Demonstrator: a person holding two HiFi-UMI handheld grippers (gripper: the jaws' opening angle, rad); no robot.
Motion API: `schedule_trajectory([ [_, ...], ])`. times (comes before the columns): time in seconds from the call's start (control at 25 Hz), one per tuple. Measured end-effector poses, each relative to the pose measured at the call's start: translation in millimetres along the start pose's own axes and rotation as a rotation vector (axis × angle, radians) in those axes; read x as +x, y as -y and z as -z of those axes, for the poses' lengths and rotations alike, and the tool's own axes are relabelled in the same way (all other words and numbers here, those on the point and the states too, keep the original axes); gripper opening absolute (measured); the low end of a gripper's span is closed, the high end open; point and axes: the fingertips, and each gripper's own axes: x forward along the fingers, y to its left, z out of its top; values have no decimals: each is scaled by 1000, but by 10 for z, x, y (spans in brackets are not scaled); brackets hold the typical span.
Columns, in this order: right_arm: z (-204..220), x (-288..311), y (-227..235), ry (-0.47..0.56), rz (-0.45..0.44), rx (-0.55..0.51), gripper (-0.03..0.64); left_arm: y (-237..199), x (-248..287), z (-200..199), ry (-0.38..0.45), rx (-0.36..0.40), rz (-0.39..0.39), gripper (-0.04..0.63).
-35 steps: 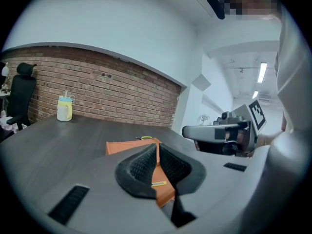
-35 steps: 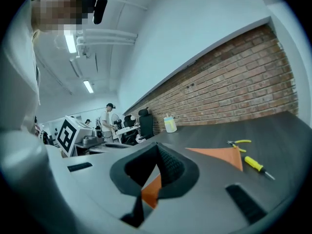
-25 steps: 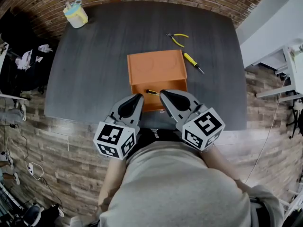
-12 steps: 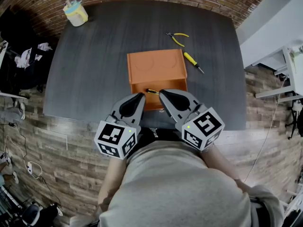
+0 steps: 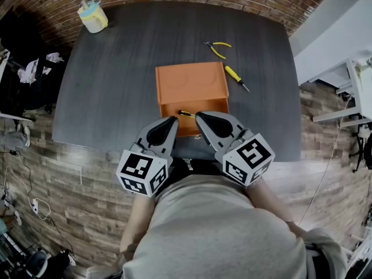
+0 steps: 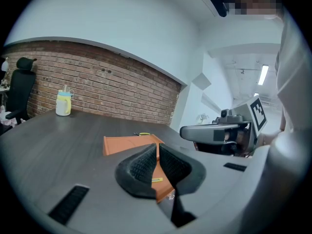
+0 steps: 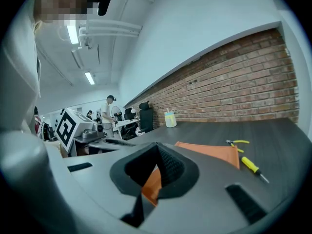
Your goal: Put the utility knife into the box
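An orange box point(image 5: 190, 85) stands on the dark table point(image 5: 116, 74) with its open compartment facing me. The utility knife point(image 5: 186, 114), black and yellow, lies inside that compartment near its back wall. My left gripper point(image 5: 170, 121) hovers at the box's near left corner and my right gripper point(image 5: 201, 118) at its near right, both over the front rim. In the left gripper view the box point(image 6: 127, 143) and a yellow strip of the knife point(image 6: 157, 180) show past the shut jaws of the left gripper point(image 6: 157, 148). The right gripper point(image 7: 157, 149) is also shut and empty, with the box point(image 7: 209, 153) beyond it.
Yellow-handled pliers point(image 5: 217, 46) and a yellow screwdriver point(image 5: 235, 76) lie right of and behind the box. A pale yellow cup point(image 5: 93, 17) stands at the far left corner. The table's near edge runs just below the grippers. A person stands far off in the right gripper view.
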Motion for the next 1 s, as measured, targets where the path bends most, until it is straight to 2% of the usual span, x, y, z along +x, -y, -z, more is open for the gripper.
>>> schedule_trajectory([
  [1.0, 184, 18, 63, -41, 16, 62, 8, 6, -14, 102, -31, 18, 3, 32],
])
